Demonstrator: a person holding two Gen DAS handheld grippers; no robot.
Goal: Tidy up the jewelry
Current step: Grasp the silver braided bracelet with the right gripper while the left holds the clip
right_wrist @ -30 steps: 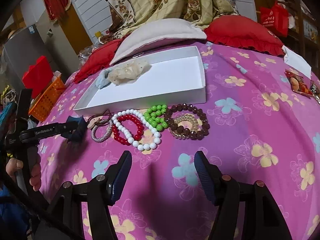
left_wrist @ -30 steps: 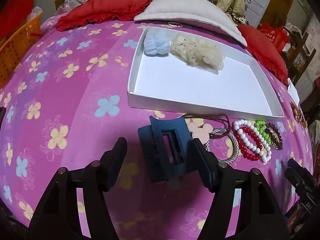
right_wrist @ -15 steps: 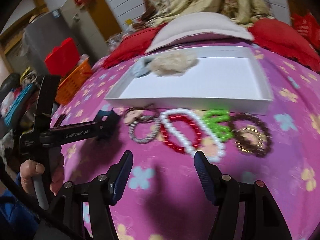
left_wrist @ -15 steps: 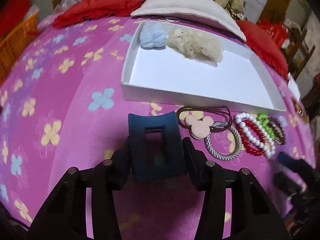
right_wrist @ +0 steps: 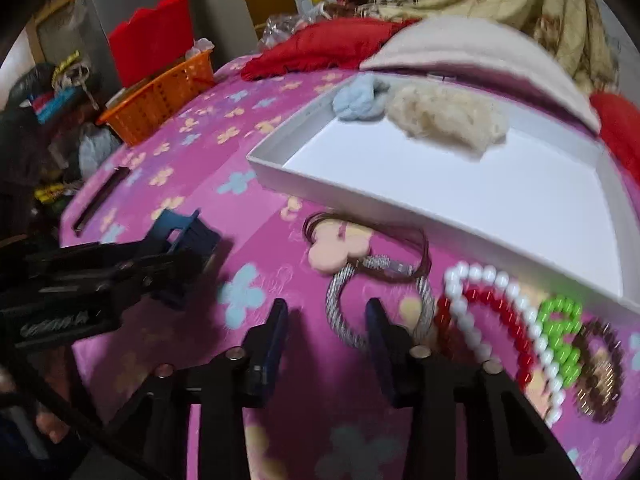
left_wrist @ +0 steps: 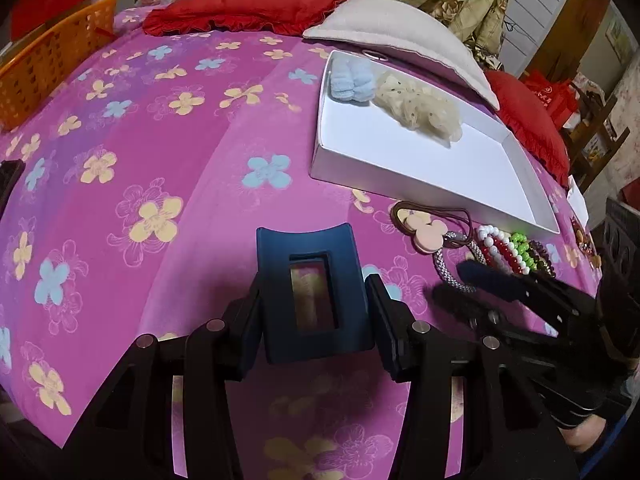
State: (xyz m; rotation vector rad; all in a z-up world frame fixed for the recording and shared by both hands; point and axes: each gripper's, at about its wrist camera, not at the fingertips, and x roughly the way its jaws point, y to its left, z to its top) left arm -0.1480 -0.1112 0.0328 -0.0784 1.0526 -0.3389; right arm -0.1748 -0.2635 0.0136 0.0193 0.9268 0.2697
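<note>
The blue hair clip (left_wrist: pixel 314 292) is squeezed between the two pads of the left gripper (left_wrist: pixel 316 316), over the pink flowered bedcover (left_wrist: pixel 160 152). The right gripper (right_wrist: pixel 326 344) is closing with nothing between its pads, just by the silver ring (right_wrist: pixel 348 308). The bead bracelets (right_wrist: pixel 520 320) lie beside the white tray's (right_wrist: pixel 360 196) near edge.

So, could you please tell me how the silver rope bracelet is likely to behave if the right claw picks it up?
The silver rope bracelet looks like a woven cord loop, so it would probably sag rather than hold its ring shape. It seems light. The brown cord of the pink hair tie lies across its clasp, so that might drag along.
</note>
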